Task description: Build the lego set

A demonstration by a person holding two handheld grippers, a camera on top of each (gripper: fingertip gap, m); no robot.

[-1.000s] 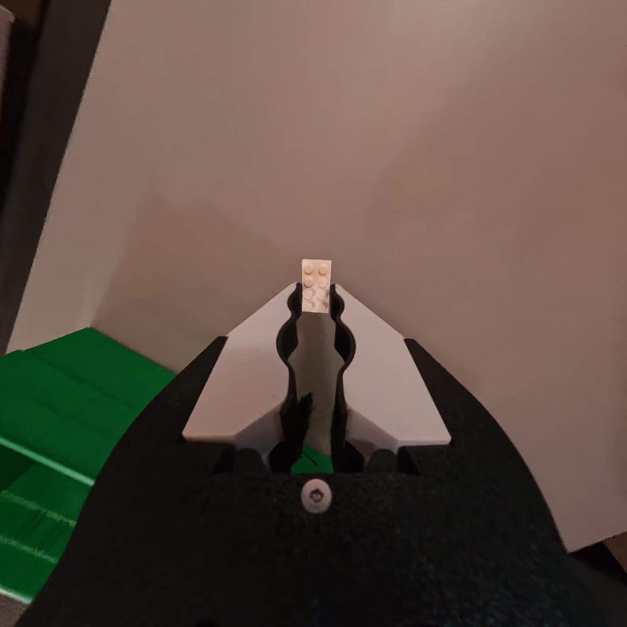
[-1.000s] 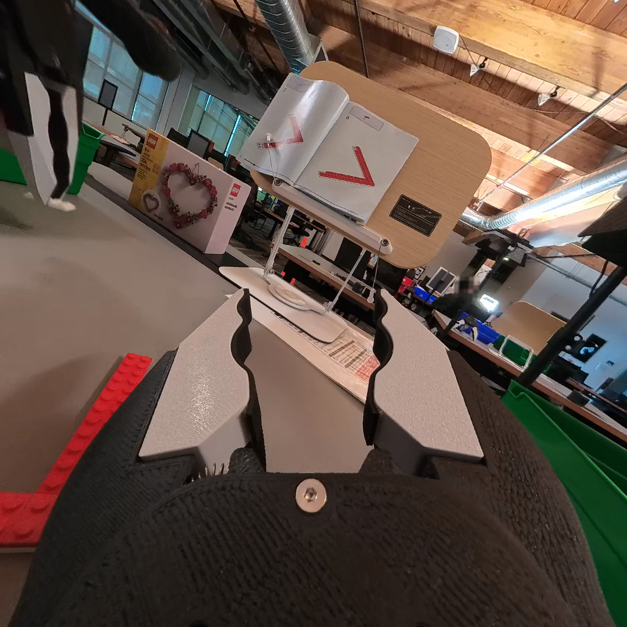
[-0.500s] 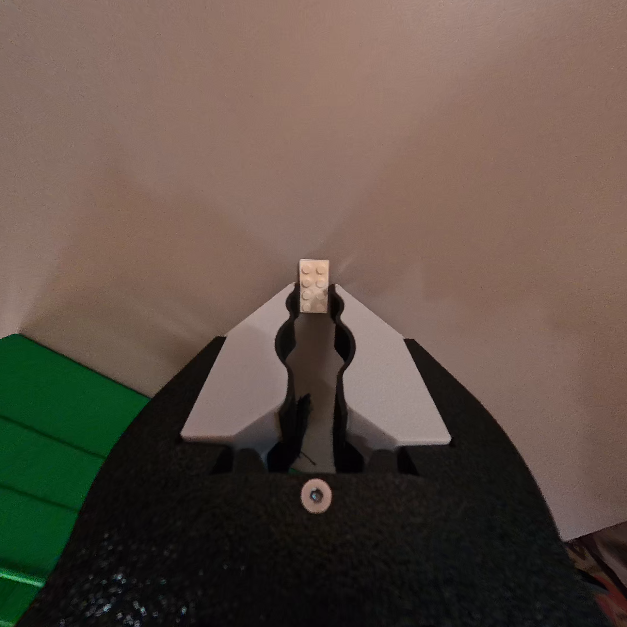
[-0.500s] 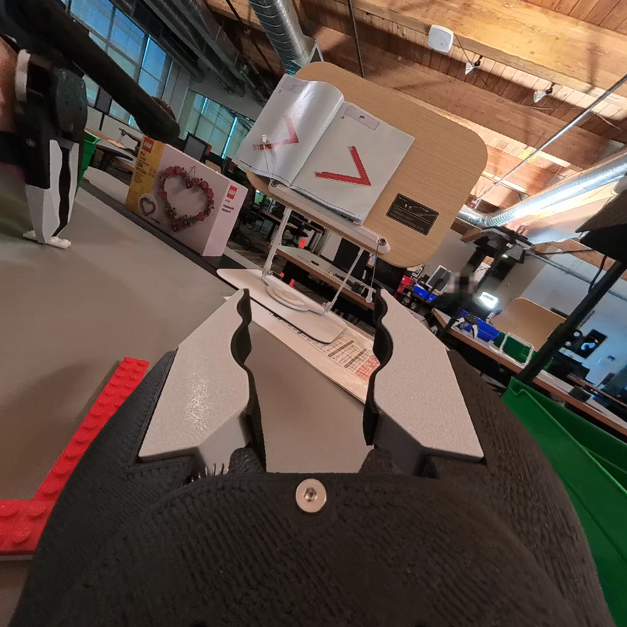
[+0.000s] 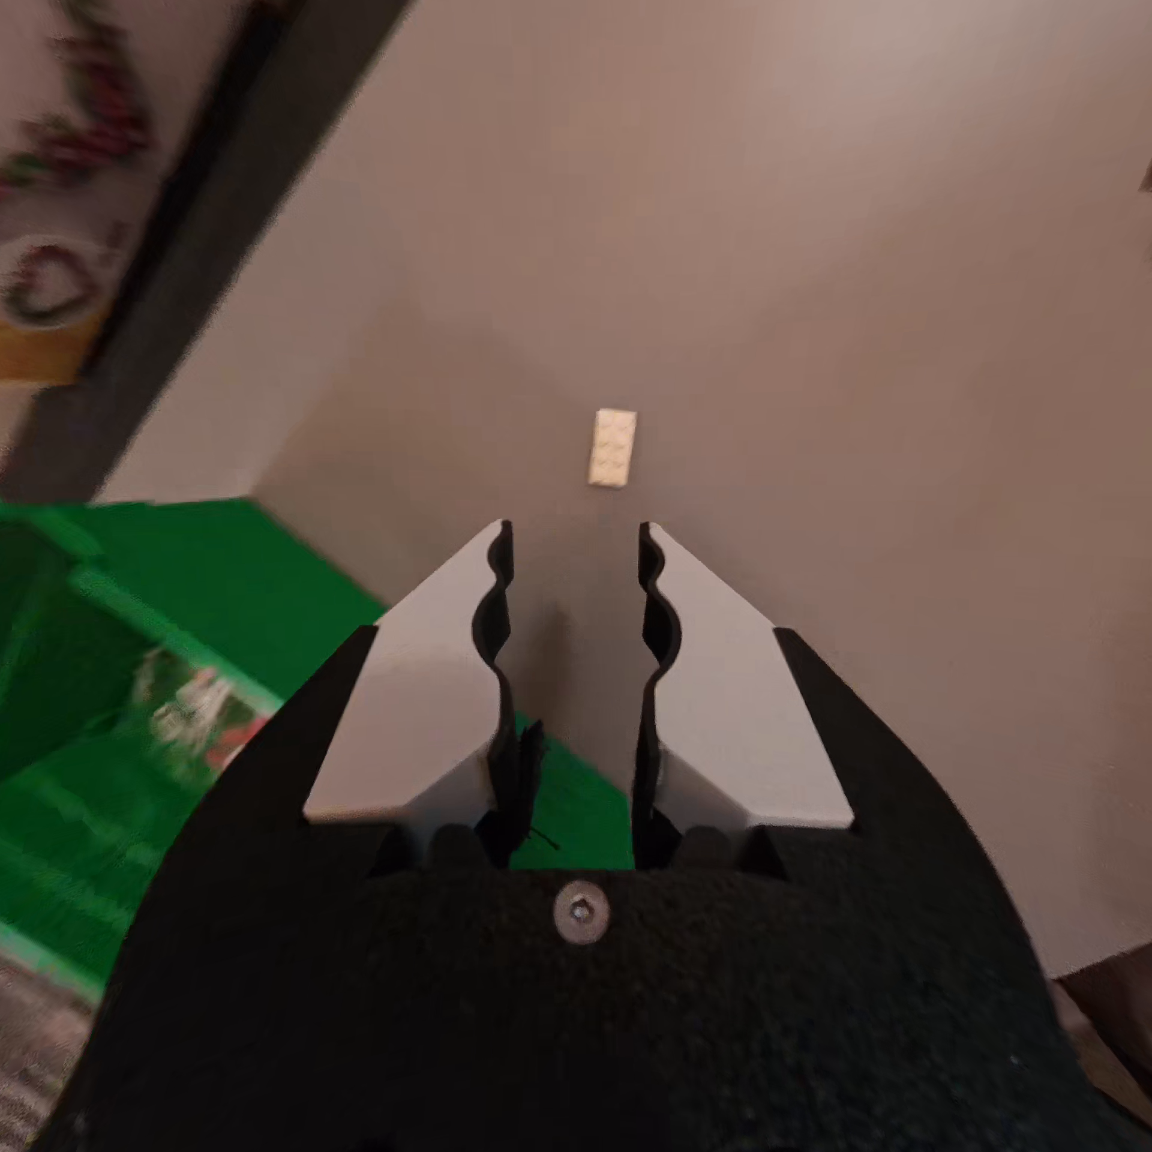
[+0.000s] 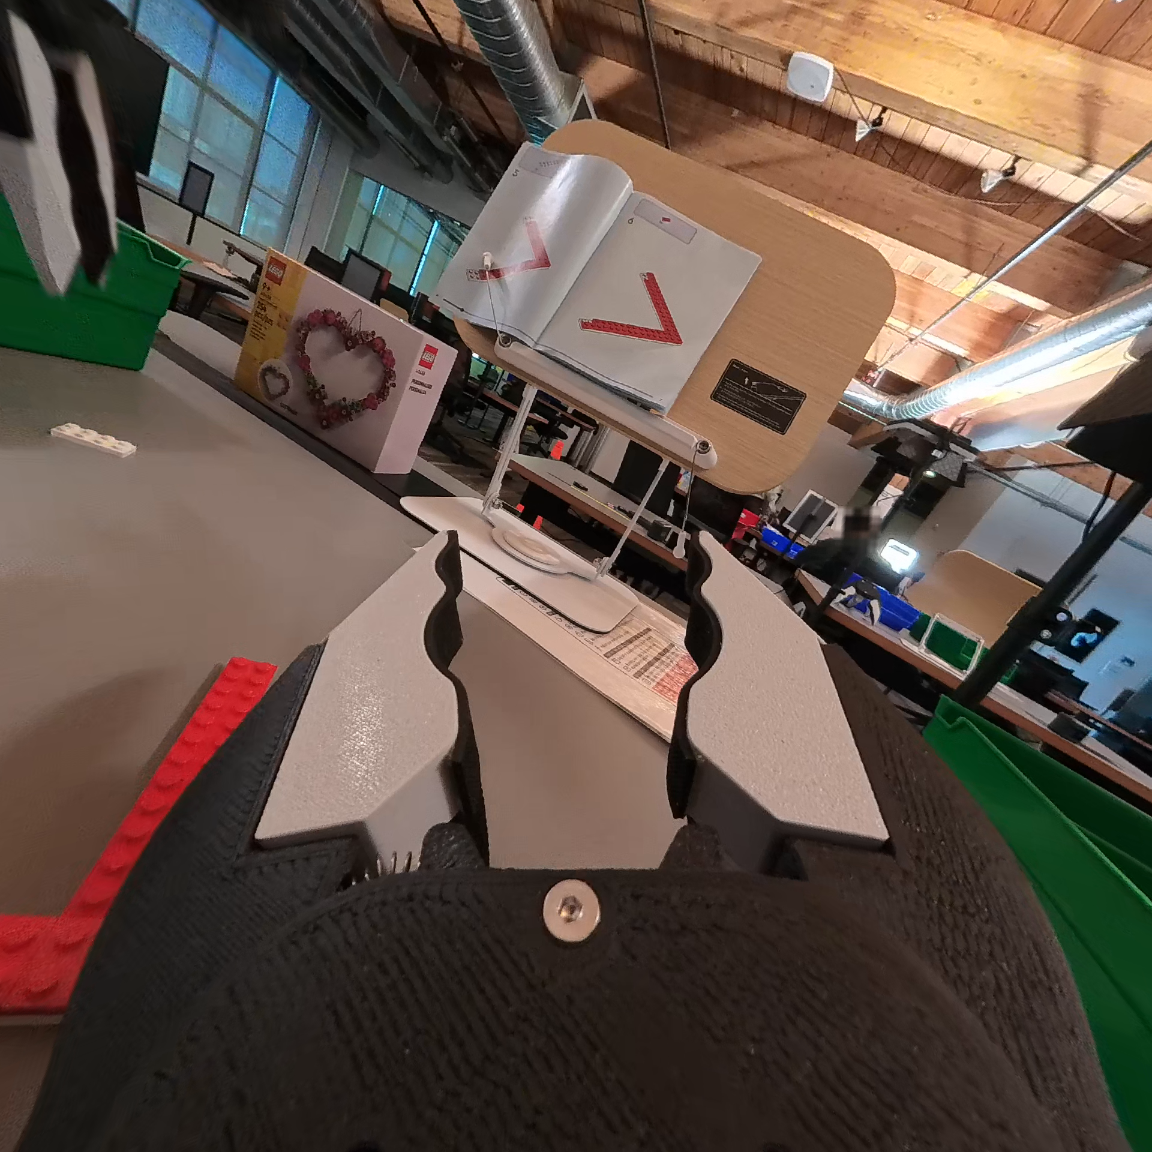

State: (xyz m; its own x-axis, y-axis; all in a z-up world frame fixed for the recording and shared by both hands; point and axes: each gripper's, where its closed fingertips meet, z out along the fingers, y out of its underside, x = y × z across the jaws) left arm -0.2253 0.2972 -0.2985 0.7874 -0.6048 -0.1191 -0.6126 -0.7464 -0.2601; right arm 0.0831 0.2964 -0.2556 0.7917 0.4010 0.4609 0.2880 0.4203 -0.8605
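L gripper (image 5: 575,530) hangs above the table (image 5: 873,312), jaws wide, nothing in them. White plate (image 5: 613,446) lies flat on the table just beyond the tips, apart from both fingers. R gripper (image 6: 572,555) sits low over the same table, jaws wide, empty too.

L view only: top-down look at the plate w/ studs up, green bin (image 5: 206,592) left of the plate, bin contents blurred, can't tell what's in there. Box (image 5: 56,187) at the far left of the plate is smeared by motion, only a heart-ish shape comes through.

R view only: red piece (image 6: 187,767), a V of long studded plates, lies on the table left of the R gripper and partly under its black body, so its full shape is cut off. Stand (image 6: 779,349) w/ open booklet (image 6: 592,280) straight beyond the R gripper; pages show a red V. Paper sheet (image 6: 623,648) under the stand's base, partly hidden by the right finger. Box (image 6: 349,368) left of the stand, heart wreath pic on front. White plate (image 6: 93,438) far left of the stand, on the table. L gripper (image 6: 56,187) shows above it at the top-left corner, cut by the frame. Green bin (image 6: 81,312) behind the plate, 2nd green bin (image 6: 1060,841) right of the R gripper, clipped at the edge.

Box, booklet, sheet and the stand's black sticker (image 6: 757,396) all carry print. A person far back right of the stand is blurred.
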